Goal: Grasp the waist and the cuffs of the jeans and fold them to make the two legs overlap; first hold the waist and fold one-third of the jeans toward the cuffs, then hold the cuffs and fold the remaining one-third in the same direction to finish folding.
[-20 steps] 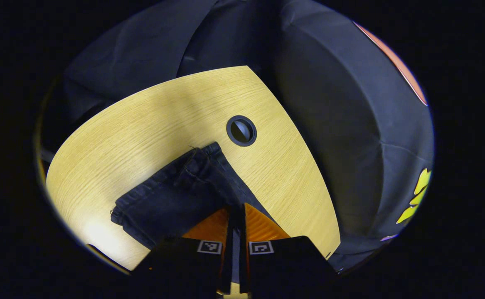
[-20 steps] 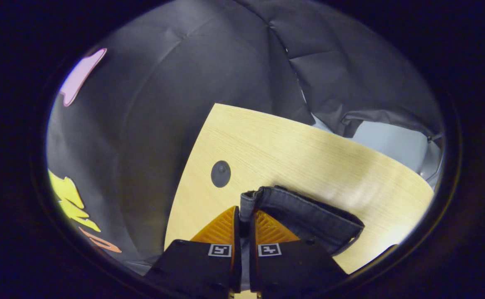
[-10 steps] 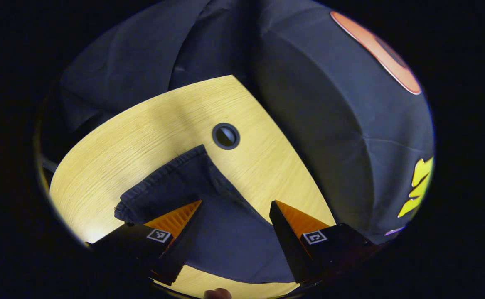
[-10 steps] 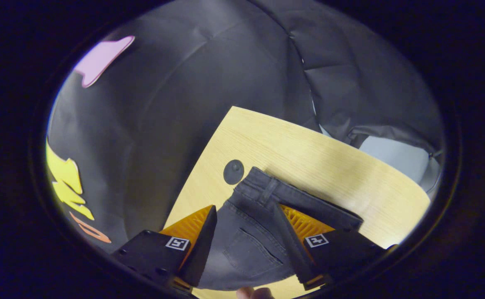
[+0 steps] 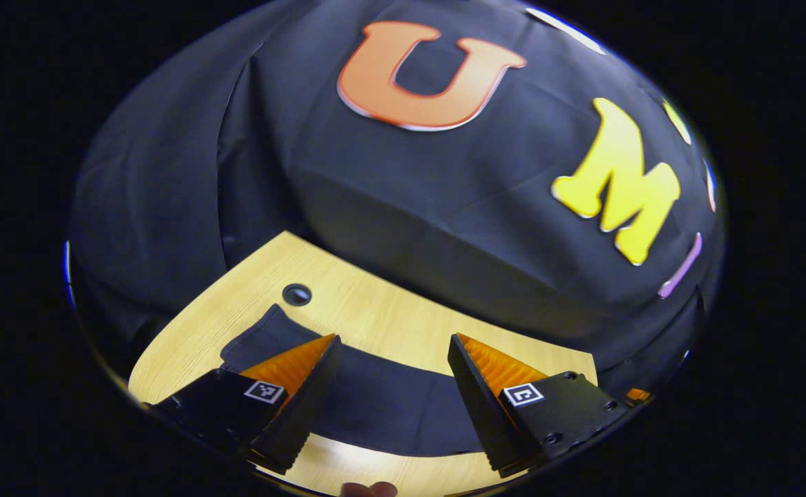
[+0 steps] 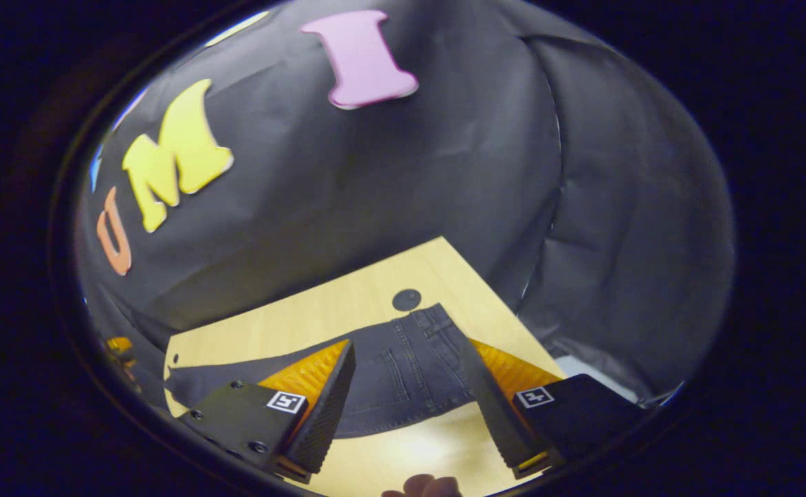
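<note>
No words, numbers or brand names can be read on any object here. The nearest thing to a sign is a small square black-and-white coded tag on each finger of the left gripper, one on its left finger and one on its right finger. The right gripper carries the same kind of tag on its left finger and on its right finger. These are block patterns, not letters. The jeans show stitching and a back pocket, with no legible label.
</note>
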